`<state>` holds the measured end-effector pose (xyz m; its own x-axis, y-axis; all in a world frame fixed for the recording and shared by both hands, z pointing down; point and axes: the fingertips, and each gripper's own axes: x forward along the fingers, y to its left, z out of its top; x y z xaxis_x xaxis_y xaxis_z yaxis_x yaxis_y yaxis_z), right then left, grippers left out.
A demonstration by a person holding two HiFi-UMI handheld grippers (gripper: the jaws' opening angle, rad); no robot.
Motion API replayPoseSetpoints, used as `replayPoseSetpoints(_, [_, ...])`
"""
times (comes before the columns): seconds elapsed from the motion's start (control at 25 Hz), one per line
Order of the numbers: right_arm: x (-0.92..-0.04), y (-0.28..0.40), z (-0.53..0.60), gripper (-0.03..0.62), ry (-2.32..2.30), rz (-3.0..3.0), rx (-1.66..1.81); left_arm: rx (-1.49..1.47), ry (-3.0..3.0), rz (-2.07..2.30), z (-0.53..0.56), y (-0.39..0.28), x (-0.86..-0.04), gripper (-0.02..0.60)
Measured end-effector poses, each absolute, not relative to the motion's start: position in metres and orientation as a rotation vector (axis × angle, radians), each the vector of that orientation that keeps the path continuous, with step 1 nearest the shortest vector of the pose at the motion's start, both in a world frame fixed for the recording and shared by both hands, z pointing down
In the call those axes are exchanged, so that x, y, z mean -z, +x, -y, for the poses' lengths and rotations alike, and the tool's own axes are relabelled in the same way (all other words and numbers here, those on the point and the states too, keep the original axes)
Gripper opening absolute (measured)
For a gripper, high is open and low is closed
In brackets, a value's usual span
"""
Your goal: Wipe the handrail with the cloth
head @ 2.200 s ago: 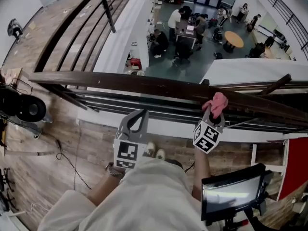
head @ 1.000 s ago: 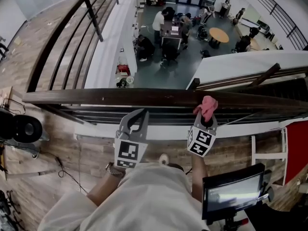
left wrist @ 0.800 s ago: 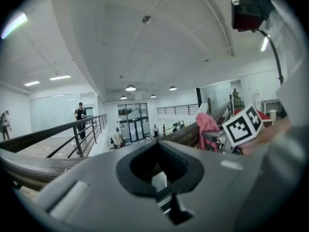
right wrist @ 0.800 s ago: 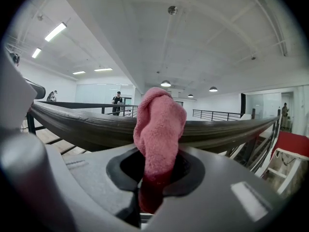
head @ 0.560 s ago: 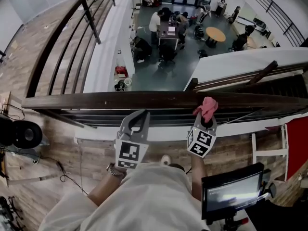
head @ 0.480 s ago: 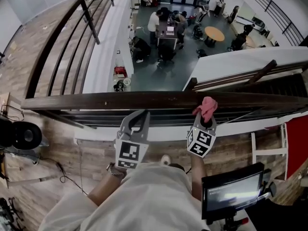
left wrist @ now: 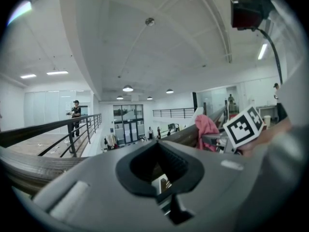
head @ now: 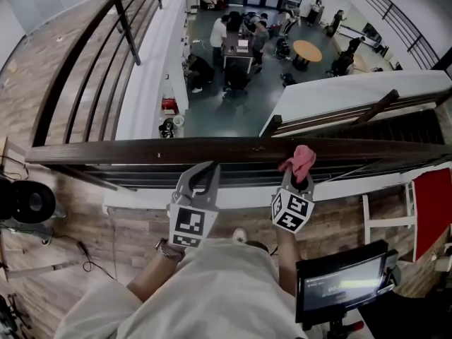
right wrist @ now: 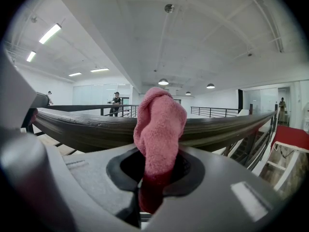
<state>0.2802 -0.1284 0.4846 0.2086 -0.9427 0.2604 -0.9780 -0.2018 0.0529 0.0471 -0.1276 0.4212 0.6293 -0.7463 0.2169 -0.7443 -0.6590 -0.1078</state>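
The jaws of the right gripper are closed on the lower end of the pink cloth, and the free part of the cloth stands up from them in a soft bundle. In the head view this bundle lies over the near edge of the dark wooden handrail, right of the middle of the frame, and it appears to touch the wood.

The left gripper has its jaws pressed together with nothing between them. In the head view it is held just below the rail, left of the cloth, and it does not touch the rail.

The rail crosses the whole frame from left to right. Its surface looks the same everywhere, so I cannot tell which part is already wiped. I judge that the wiping is under way, and long stretches on both sides of the cloth, above all to the left, may remain.
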Motion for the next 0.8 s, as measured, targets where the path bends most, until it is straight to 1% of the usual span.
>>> replayPoseSetpoints(0.16, [-0.485, 0.275, 0.129, 0.067, 2.283, 1.833, -0.27, 0.372, -2.842, -1.277, 0.132, 0.042, -0.423, 0.008])
replayPoseSetpoints(0.36, [-0.49, 0.246, 0.13, 0.067, 2.303, 1.824, -0.296, 0.353, -2.863, -1.249, 0.135, 0.018, -0.431, 0.008])
replayPoseSetpoints(0.56, [-0.482, 0.26, 0.129, 0.067, 2.341, 1.815, -0.348, 0.358, -2.87, -1.243, 0.139, 0.026, -0.425, 0.009])
replayPoseSetpoints(0.8, [-0.482, 0.245, 0.129, 0.067, 2.352, 1.825, -0.393, 0.352, -2.885, -1.246, 0.146, 0.009, -0.429, 0.008])
